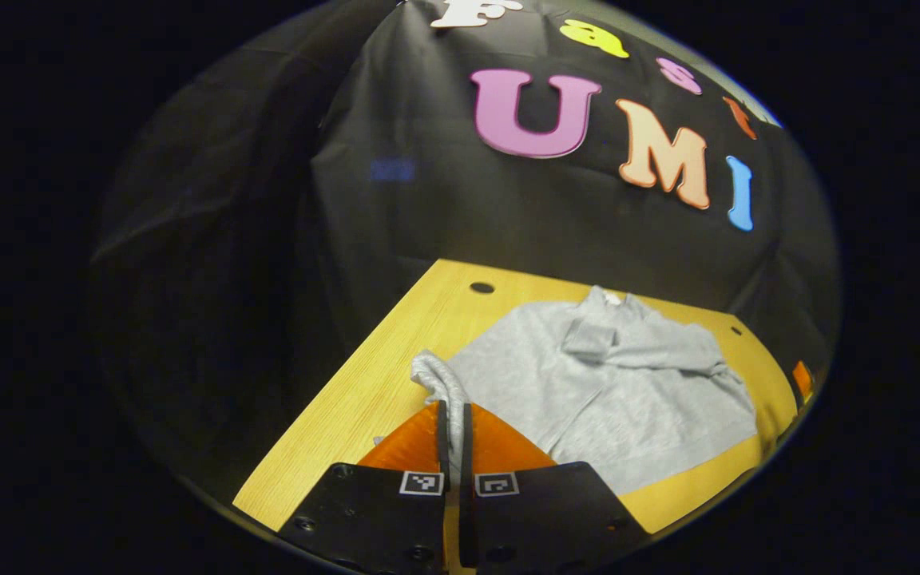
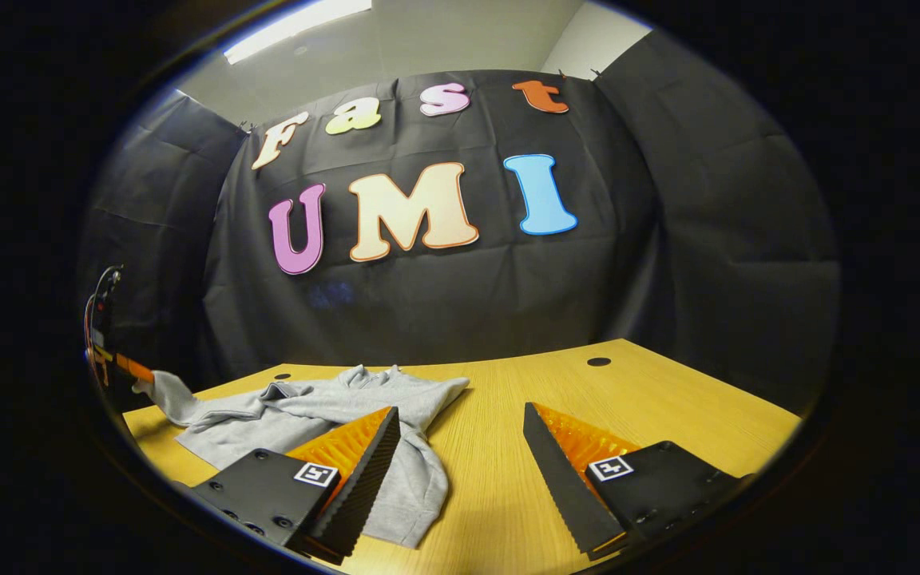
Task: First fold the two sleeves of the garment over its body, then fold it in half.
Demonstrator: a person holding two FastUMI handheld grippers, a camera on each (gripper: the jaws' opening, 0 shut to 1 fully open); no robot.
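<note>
Wooden table [image 2: 668, 399], one grey garment [image 2: 308, 415]

Left tongs [image 1: 454, 435] and right tongs [image 2: 460, 447]: black housings with screws, each finger bearing a square black-and-white marker; ribbed finger faces, apparently serrated along the edges.

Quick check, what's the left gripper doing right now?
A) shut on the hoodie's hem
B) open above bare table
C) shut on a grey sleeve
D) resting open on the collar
C: in the left gripper view the left gripper has its fingers closed together with the bunched end of the grey sleeve pinched between them, at the side of the hoodie on the table.
</note>
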